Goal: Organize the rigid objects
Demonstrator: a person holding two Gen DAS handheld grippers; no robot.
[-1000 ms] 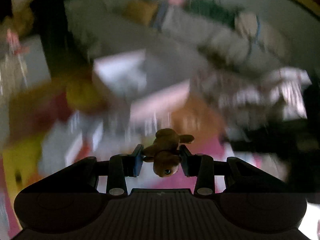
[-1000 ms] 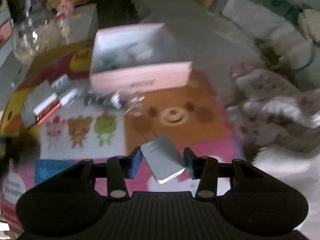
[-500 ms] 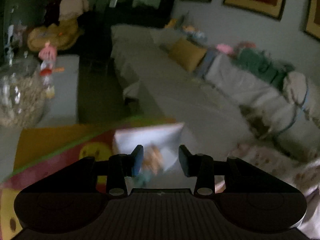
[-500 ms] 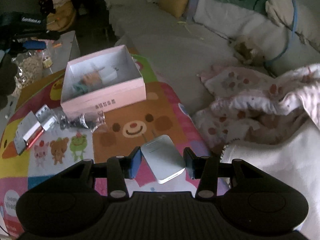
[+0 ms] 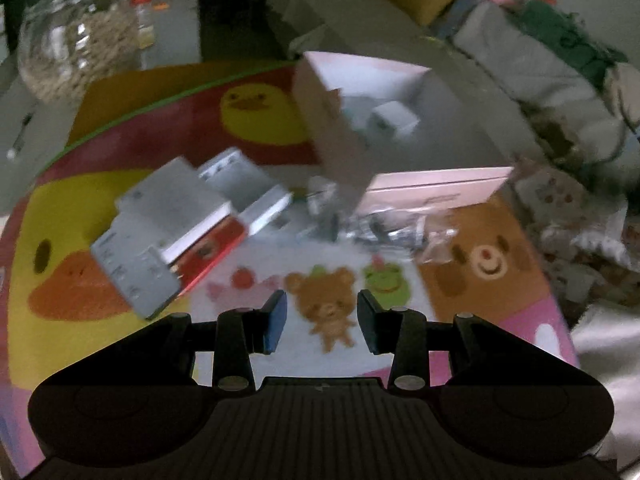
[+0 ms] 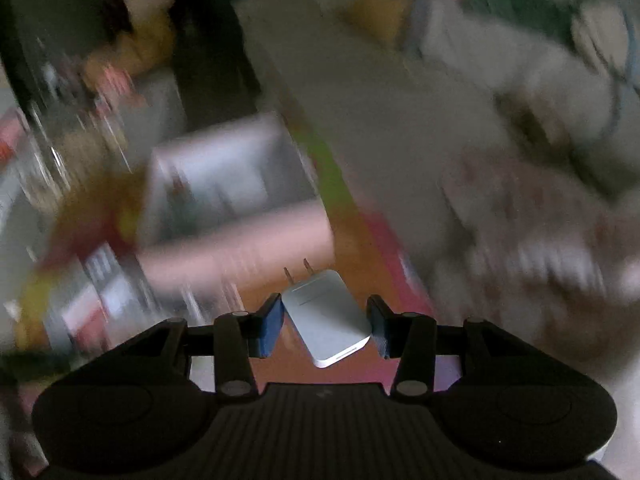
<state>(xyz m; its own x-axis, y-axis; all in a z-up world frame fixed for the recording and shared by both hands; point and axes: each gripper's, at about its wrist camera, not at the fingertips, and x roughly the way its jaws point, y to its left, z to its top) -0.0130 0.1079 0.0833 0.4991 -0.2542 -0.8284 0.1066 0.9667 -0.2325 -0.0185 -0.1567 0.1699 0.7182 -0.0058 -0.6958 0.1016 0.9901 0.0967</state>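
Rigid objects are being gathered into the pink box, which sits on the cartoon play mat; the step in hand looks like carrying one more piece to it.

On your left, the left hand-held gripper is empty, its jaws apart, hovering over the mat's printed bear. Beyond it to the left lies a stack of grey and red packages, and near the box's front a scatter of small shiny bits too blurred to name. Inside the box a white cube-like item shows. I judge the packages or the shiny bits to be your next pick for this side.

On your right, the right hand-held gripper is clamped on the white plug adapter, prongs pointing forward and the body skewed between the jaws. The blurred box lies ahead and to the left. Your next move calls for bringing the adapter over the box's open top, lowering it inside, then parting the jaws.
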